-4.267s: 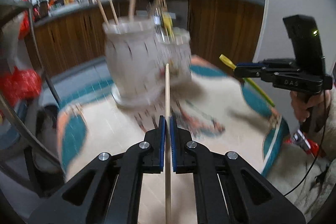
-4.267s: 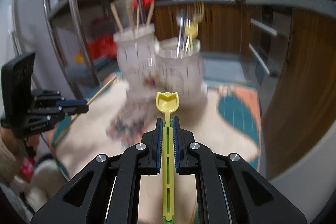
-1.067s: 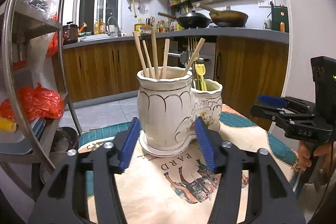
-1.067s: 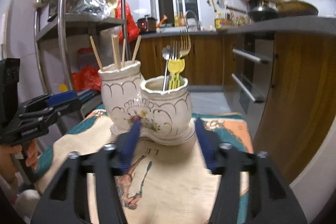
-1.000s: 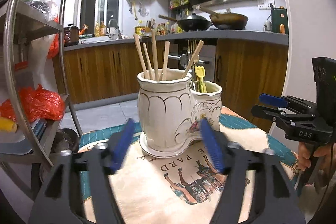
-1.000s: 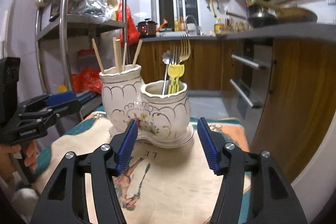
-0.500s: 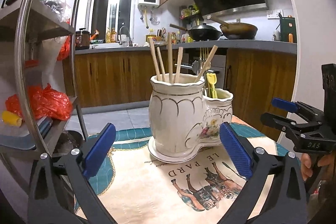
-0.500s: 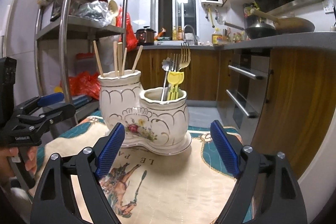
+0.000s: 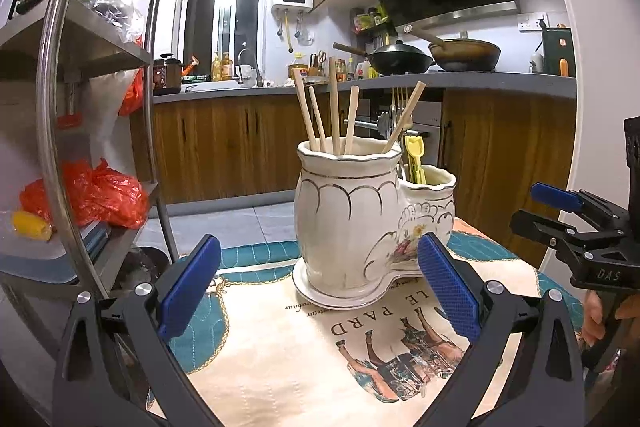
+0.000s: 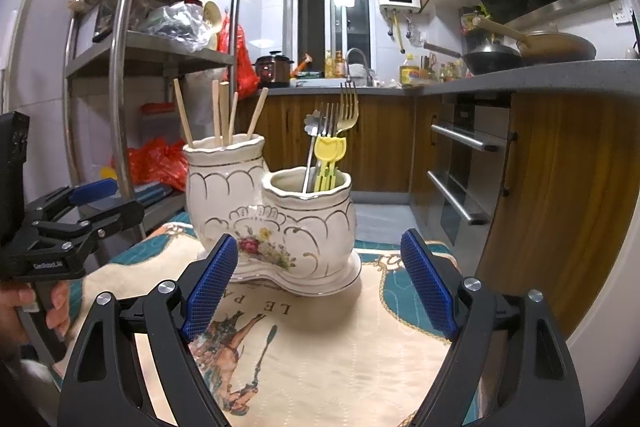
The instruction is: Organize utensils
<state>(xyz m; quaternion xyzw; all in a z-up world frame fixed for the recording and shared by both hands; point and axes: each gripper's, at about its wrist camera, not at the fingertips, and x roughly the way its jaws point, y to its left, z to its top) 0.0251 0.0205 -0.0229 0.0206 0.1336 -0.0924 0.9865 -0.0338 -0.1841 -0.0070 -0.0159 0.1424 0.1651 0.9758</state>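
A white ceramic double utensil holder [image 9: 348,219] [image 10: 272,223] stands on the patterned tablecloth. Its taller pot holds several wooden chopsticks [image 9: 332,111] [image 10: 222,119]. Its shorter pot [image 10: 310,219] holds metal forks [image 10: 348,107] and yellow plastic utensils [image 10: 330,163] [image 9: 414,155]. My left gripper [image 9: 316,291] is wide open and empty, in front of the holder; it also shows in the right wrist view [image 10: 96,203]. My right gripper [image 10: 320,291] is wide open and empty, also in front of the holder; it shows at the right of the left wrist view [image 9: 556,207].
A metal shelf rack [image 10: 120,67] [image 9: 60,107] with red bags stands left of the table. Wooden kitchen cabinets and a counter [image 10: 520,79] with pans lie behind and to the right. The tablecloth [image 9: 288,355] [image 10: 340,347] covers the table in front of the holder.
4.3 s ago the left gripper held a chopstick and the right a yellow utensil; both now stand in the holder. Over the last second both grippers opened wider and drew back slightly.
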